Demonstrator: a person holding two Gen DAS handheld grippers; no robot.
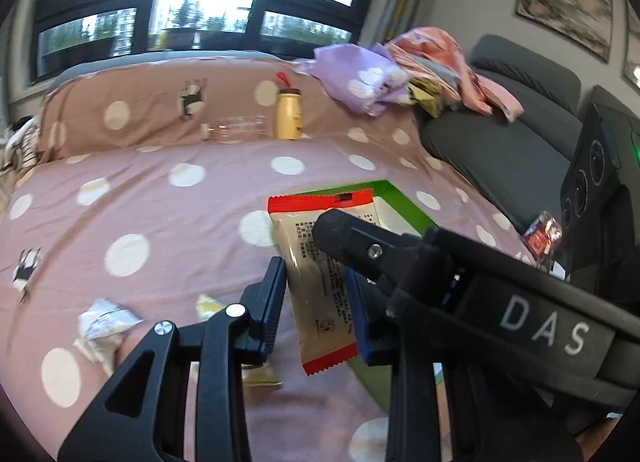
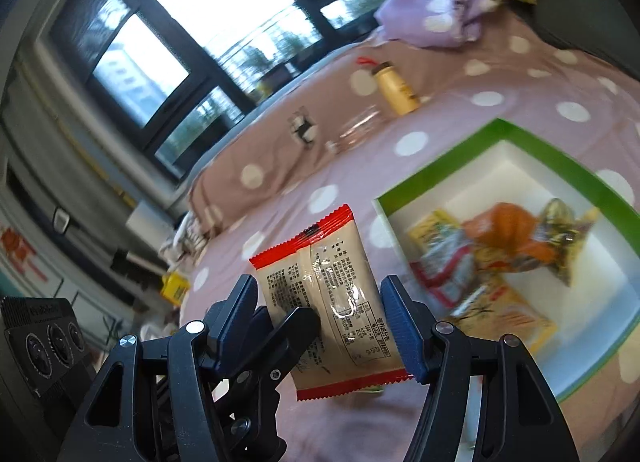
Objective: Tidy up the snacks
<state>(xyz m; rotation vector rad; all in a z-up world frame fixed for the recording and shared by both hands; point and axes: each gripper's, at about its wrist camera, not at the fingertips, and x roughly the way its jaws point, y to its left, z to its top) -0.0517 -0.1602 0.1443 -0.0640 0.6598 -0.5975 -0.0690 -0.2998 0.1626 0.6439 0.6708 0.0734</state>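
A beige snack packet with red crimped ends is held above a pink bedspread with white polka dots, clear of the fabric. In the left wrist view, the left gripper is seen set narrow, its blue pads against both long edges of the packet. A black finger of the right gripper is laid across the packet from four o'clock.

In the right wrist view, the right gripper is seen at a moderate width, with the same packet between its blue pads. One pad is pressed to an edge; contact at the other pad cannot be told, since a left gripper finger is in the way.

A green-rimmed white box is seen at three o'clock from the packet, with colourful wrapped snacks lying inside. A yellow bottle with a brown cap is stood at twelve o'clock near the pillows. Loose white and yellow wrappers are scattered at eight o'clock on the bedspread.
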